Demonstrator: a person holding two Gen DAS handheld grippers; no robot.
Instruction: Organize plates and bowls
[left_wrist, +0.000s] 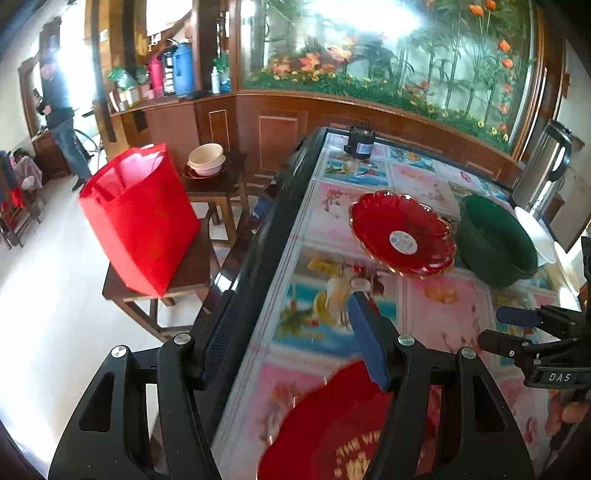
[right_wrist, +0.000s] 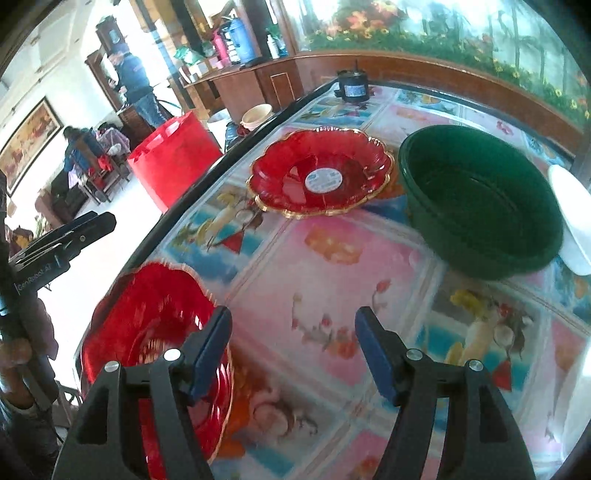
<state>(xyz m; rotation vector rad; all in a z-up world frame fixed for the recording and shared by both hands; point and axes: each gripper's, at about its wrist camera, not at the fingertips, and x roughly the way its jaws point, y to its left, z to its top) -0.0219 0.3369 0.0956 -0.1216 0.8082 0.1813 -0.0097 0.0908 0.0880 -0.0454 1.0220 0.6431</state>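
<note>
2 red plates and 1 green bowl sit on the glossy surface. Plates look like glass: stiff, slippery, fragile; best taken at the scalloped rim. Bowl looks like light plastic. Left gripper and right gripper stand spread, empty.

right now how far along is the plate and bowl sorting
Nothing looks stacked yet. The two red scalloped plates lie apart: far red plate beside the green bowl, near red plate by the table's edge. A white dish sits behind the green bowl. In hand: nothing; left gripper and right gripper are both open and empty. Left: gather plates and bowls.
</note>
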